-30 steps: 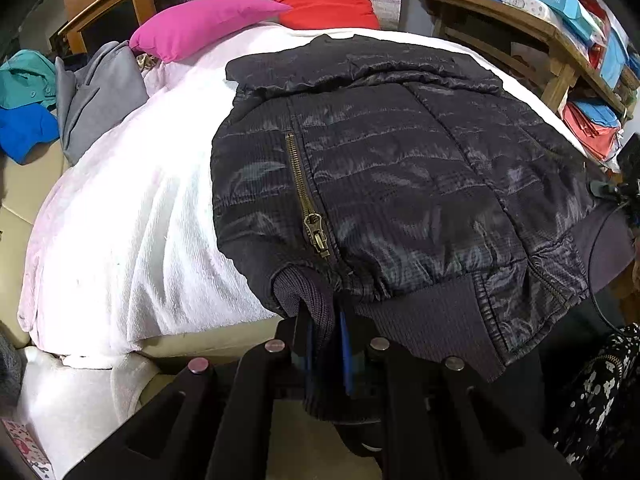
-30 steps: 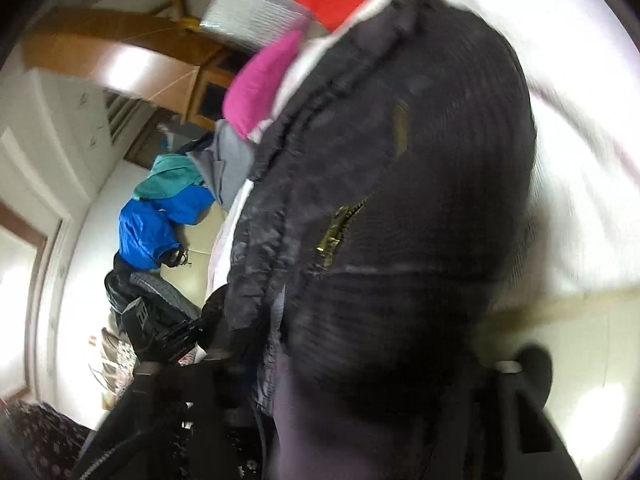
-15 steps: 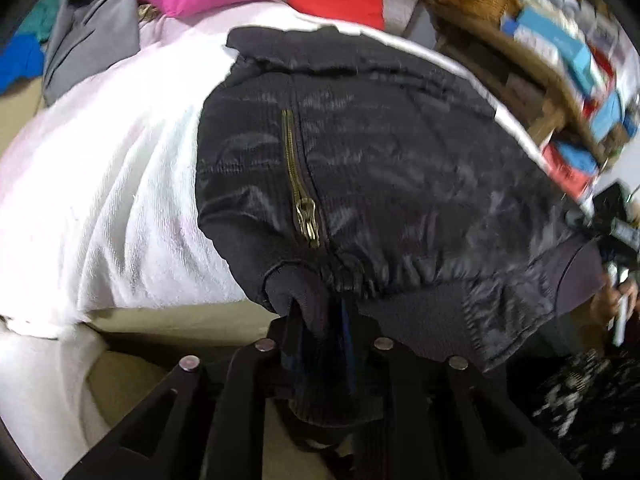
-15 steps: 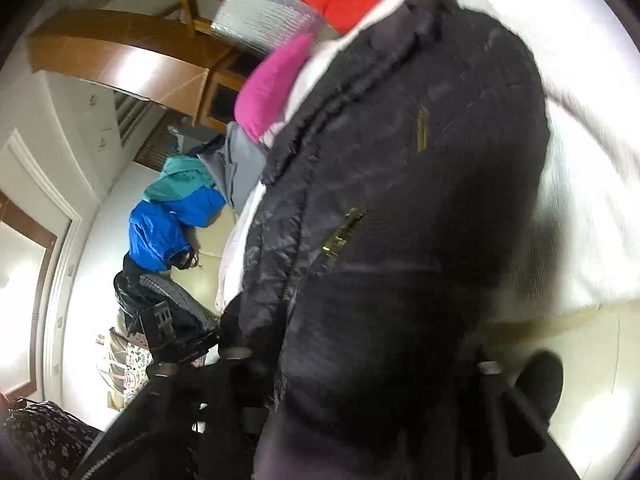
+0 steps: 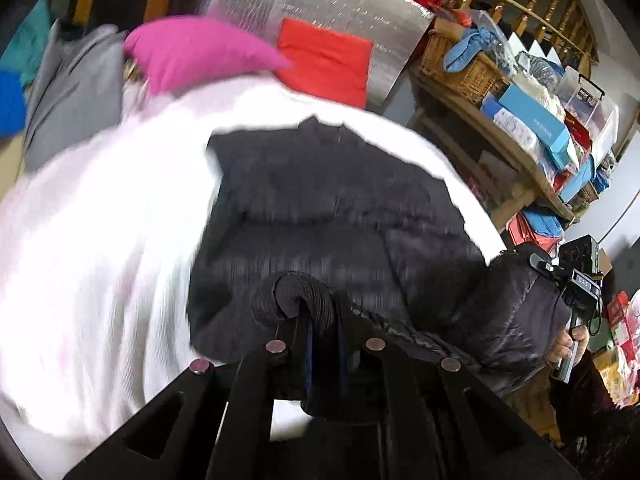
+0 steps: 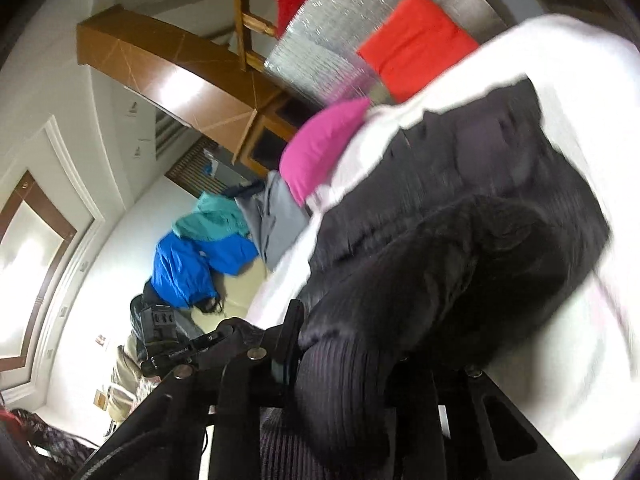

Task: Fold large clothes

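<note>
Gripping the ribbed hem of the black puffer jacket [image 5: 320, 208], the left tongs [image 5: 320, 332] are clenching it over the white bed cover [image 5: 100, 240], while the right tongs [image 6: 344, 364] are closing on the hem's other end.

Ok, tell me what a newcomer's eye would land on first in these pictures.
The black puffer jacket dominates, spread on the white blanket, its ribbed hem clamped in the left hand-held gripper and bunched between the closing jaws of the right hand-held gripper. Behind it, a pink pillow and a red cushion stand out by the silver panel.
</note>
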Available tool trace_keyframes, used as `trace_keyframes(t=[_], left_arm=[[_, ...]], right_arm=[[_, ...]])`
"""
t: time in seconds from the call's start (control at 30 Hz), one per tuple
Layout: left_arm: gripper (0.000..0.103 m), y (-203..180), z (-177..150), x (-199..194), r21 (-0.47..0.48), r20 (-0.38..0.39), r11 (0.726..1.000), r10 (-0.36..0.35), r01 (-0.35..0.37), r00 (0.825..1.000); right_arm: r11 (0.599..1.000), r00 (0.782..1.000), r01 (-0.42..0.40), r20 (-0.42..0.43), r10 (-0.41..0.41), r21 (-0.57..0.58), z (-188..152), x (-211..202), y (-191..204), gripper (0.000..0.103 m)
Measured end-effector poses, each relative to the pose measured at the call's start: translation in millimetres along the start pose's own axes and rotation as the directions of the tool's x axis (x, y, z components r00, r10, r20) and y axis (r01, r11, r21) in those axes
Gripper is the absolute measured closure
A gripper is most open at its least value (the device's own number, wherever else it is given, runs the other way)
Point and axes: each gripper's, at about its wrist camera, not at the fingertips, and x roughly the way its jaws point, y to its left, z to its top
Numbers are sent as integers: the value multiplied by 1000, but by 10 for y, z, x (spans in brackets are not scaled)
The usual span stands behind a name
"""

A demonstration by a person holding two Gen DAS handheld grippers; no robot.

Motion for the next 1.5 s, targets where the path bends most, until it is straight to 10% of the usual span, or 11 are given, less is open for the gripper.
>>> trace_keyframes(t=[0.43, 0.8, 1.03, 1.2, 1.3, 1.5], left_arm=[[93, 583, 2072, 1198, -105, 74, 990, 105, -97, 992], [93, 1117, 2652, 2687, -167, -41, 955, 244, -247, 969], [90, 1171, 2848, 3068, -219, -68, 943, 241, -250, 968], [70, 1290, 2723, 2873, -309, -40, 943, 117, -124, 992], [31, 1360, 2658, 2453, -353, 59, 926, 160, -129, 985], [25, 1361, 2187, 1898, -317, 29, 939, 148, -131, 989]], right_arm=[[991, 977, 75, 190, -94, 107, 1889, 948, -705, 77], [934, 952, 202, 166, -258, 294, 2693, 1991, -1800, 77], [835, 984, 29, 132, -121, 550, 2746, 1976, -2396, 69], [724, 947, -278, 306, 97, 631, 2653, 1536, -2537, 21], [782, 920, -271, 389, 39, 562, 2652, 1054, -2368, 3], [918, 972, 120, 143, -186, 378, 2361, 606, -1828, 3]])
